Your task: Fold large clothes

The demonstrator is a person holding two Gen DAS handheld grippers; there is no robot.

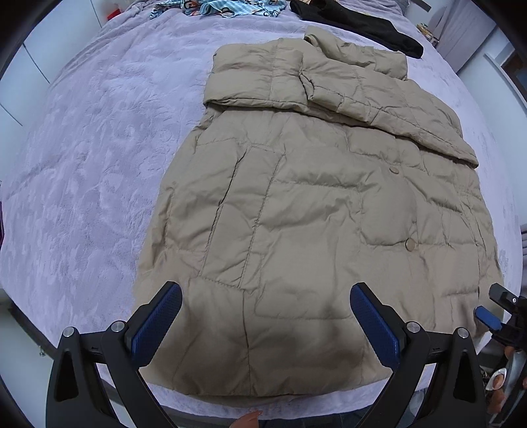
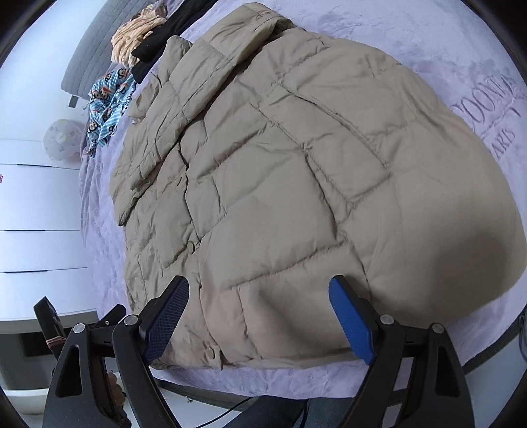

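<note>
So the tan puffer coat (image 1: 296, 204) is lying flat on the lavender bed (image 1: 92, 158), sleeves folded in across the chest. Its hem sits right under the left hand-held gripper (image 1: 266, 293) and the right hand-held gripper (image 2: 260, 286); both are spread wide, hovering, pinching nothing.

Lilac bedspread (image 1: 98, 148) covers the bed, lettering (image 2: 494, 108) stitched into it. Up top, a blue monkey-print cloth (image 2: 110, 102), black garment (image 1: 362, 23), orange-striped cloth (image 2: 138, 33). White drawers (image 2: 36, 210) alongside.
</note>
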